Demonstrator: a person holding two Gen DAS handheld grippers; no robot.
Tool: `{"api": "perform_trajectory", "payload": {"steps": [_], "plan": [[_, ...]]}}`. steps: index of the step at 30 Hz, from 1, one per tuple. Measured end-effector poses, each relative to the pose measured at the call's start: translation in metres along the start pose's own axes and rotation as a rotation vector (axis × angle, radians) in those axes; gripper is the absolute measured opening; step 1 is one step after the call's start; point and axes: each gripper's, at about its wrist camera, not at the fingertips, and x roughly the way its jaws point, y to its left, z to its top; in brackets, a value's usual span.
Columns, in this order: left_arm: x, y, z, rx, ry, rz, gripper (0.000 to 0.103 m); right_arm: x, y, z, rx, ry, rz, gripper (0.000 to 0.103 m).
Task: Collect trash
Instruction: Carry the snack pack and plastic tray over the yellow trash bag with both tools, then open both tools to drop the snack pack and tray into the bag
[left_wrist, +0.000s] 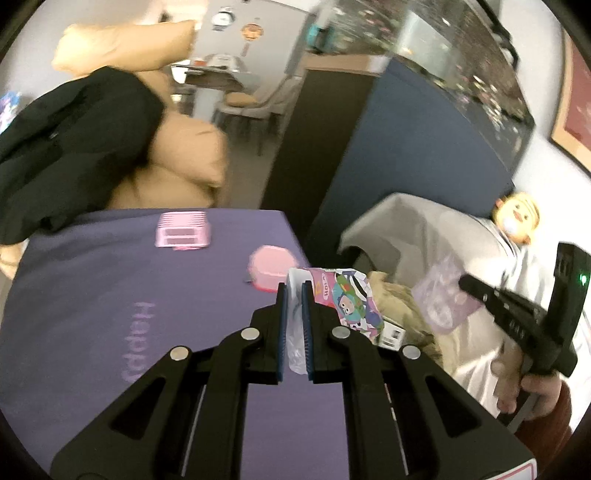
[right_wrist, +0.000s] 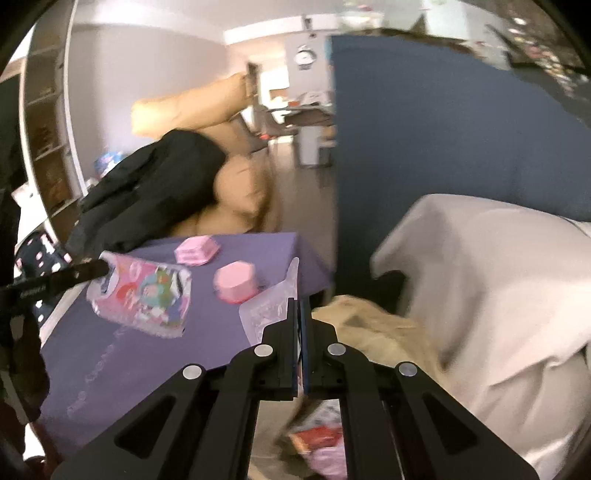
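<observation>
Purple table (left_wrist: 110, 295) edge nears white armchair (right_wrist: 498, 277); both grippers grip wrappers

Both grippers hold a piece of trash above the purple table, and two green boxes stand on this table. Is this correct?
Not quite: the two boxes are pink, not green, as the right wrist view shows. The rest holds: the left gripper pinches a cartoon wrapper, the right gripper a clear wrapper, above the purple table.

Both wrist views are looking forward along each claw, close over the purple desk (left_wrist: 92, 277), sharing its pink boxes.
</observation>
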Motion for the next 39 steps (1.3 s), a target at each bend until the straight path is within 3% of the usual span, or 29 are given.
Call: {"api": "perform_trajectory", "payload": {"steps": [11, 19, 22, 25, 26, 34, 39], "plan": [[0.056, -0.101, -0.004, 0.173, 0.089, -0.090, 0.006, -0.035, -0.073, -0.016, 0.086, -0.054, -0.091, 0.004], [0.120, -0.139, -0.029, 0.193, 0.242, -0.179, 0.006, -0.043, -0.099, -0.035, 0.135, -0.072, -0.095, 0.004], [0.138, -0.140, -0.038, 0.186, 0.273, -0.190, 0.007, -0.042, -0.107, -0.041, 0.156, -0.067, -0.083, 0.004], [0.148, -0.128, -0.043, 0.141, 0.294, -0.184, 0.030, -0.038, -0.108, -0.045, 0.160, -0.058, -0.071, 0.004], [0.148, -0.124, -0.043, 0.125, 0.293, -0.184, 0.032, -0.036, -0.107, -0.047, 0.157, -0.052, -0.065, 0.004], [0.114, -0.095, -0.028, 0.084, 0.198, -0.126, 0.036, -0.002, -0.088, -0.059, 0.175, 0.005, -0.011, 0.004], [0.085, -0.073, -0.025, 0.072, 0.130, -0.067, 0.040, 0.039, -0.062, -0.076, 0.159, 0.092, 0.000, 0.004]]}}
